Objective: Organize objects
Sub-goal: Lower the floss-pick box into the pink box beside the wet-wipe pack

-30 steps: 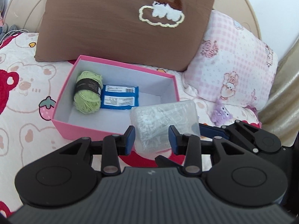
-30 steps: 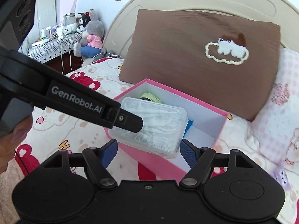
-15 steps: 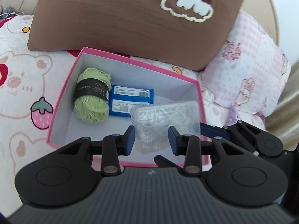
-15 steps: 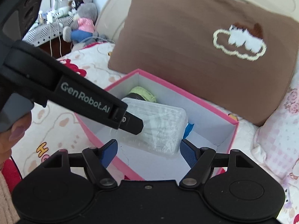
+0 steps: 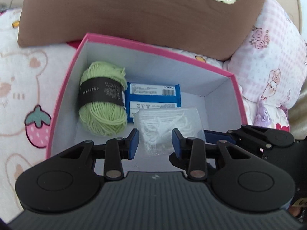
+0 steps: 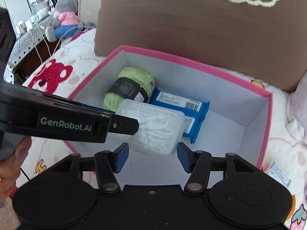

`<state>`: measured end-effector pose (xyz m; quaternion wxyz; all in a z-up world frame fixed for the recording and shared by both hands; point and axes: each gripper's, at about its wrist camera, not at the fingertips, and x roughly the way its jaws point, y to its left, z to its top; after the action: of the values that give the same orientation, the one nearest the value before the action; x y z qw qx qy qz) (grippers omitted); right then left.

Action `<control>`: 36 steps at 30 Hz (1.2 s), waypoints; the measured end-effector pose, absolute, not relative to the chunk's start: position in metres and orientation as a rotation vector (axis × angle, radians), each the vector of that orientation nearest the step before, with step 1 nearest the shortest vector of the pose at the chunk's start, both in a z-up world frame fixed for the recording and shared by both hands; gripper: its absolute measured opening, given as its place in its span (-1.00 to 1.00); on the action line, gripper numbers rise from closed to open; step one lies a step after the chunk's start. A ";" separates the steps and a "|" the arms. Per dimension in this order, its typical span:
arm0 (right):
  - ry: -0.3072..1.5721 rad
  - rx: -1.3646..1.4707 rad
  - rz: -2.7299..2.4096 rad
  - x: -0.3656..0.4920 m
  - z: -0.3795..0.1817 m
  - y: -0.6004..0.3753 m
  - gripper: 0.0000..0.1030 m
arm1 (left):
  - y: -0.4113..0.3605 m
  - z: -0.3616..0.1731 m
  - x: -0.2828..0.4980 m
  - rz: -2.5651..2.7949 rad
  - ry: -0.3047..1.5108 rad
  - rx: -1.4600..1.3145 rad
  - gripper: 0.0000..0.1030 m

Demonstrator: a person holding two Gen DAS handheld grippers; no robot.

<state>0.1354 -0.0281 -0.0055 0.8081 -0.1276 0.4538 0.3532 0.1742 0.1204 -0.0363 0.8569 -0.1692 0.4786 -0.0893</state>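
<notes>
Clear pack of floss picks [image 5: 168, 126] hangs inside the pink box [image 5: 63, 99], near-right of green yarn [image 5: 102, 100] & blue packets [image 5: 153, 94]. Left gripper [image 5: 155, 141] clenched on its near end. Right gripper [image 6: 152, 156] closing, jaws straddle pack w/o touching.

Left hand-held gripper [image 5: 155, 140] gripping clear packet [image 5: 168, 126], over pink box [image 5: 63, 95]
</notes>
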 end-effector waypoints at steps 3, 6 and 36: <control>0.985 -0.298 0.734 0.138 -0.016 -0.024 0.17 | 0.118 -0.047 0.175 -0.185 1.005 -0.352 -0.33; 1.019 -0.269 0.728 0.143 -0.026 -0.025 0.17 | 0.113 -0.055 0.177 -0.176 1.017 -0.328 -0.33; 1.211 -0.055 0.614 0.172 -0.060 -0.023 0.10 | 0.118 -0.074 0.193 -0.172 1.043 -0.332 -0.30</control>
<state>0.1723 -0.0230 -0.0599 0.7779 -0.0255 0.5600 0.2839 0.1933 0.1184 -0.0744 0.8504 -0.1576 0.4954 -0.0817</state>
